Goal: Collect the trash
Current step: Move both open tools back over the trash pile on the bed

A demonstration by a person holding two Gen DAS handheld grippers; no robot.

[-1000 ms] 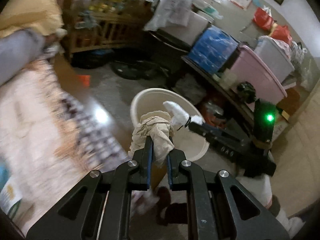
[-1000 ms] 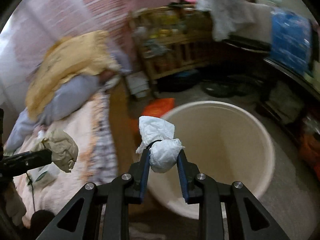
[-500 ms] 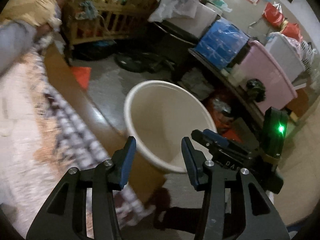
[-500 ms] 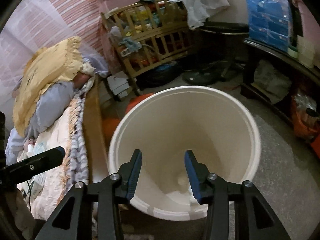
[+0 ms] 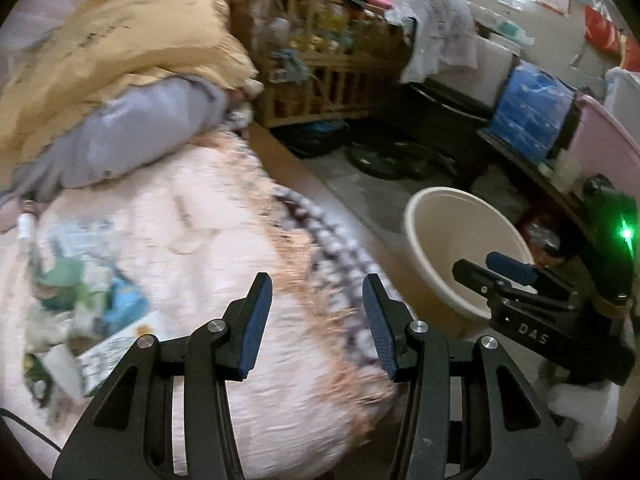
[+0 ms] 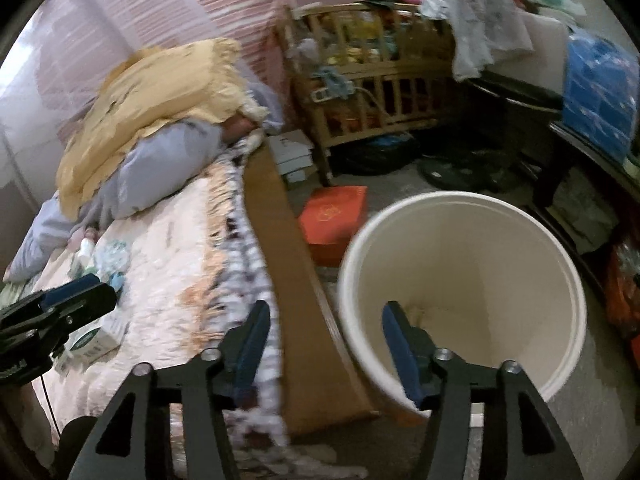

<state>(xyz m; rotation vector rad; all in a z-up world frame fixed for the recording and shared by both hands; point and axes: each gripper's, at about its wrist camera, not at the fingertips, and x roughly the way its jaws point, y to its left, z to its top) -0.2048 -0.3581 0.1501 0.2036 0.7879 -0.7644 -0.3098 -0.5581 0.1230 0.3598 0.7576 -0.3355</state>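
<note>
My left gripper (image 5: 316, 292) is open and empty above the pink patterned blanket (image 5: 192, 216) on the bed. Blurred litter lies on the blanket to its left: a small carton (image 5: 112, 356) and green-blue wrappers (image 5: 76, 284). My right gripper (image 6: 326, 316) hangs over the bed's wooden side rail (image 6: 276, 240) with its jaws opening and nothing between them. The cream bucket (image 6: 500, 256) stands on the floor just to its right. From the left wrist, the bucket (image 5: 448, 240) sits at the right with the right gripper (image 5: 512, 272) beside its rim. The right wrist view shows the carton (image 6: 96, 340) and the left gripper (image 6: 80, 296).
A yellow pillow (image 6: 160, 92) and a grey one (image 6: 160, 168) lie at the bed's head. On the floor are an orange box (image 6: 336, 216), a wooden crib (image 6: 368, 92) full of things, and dark shelving with a blue package (image 5: 528, 116) and pink tub (image 5: 604, 148).
A second ago each gripper held a crumpled wad over the bucket. Both have let go and opened. Both views have swung left, from the bucket toward the bed.
</note>
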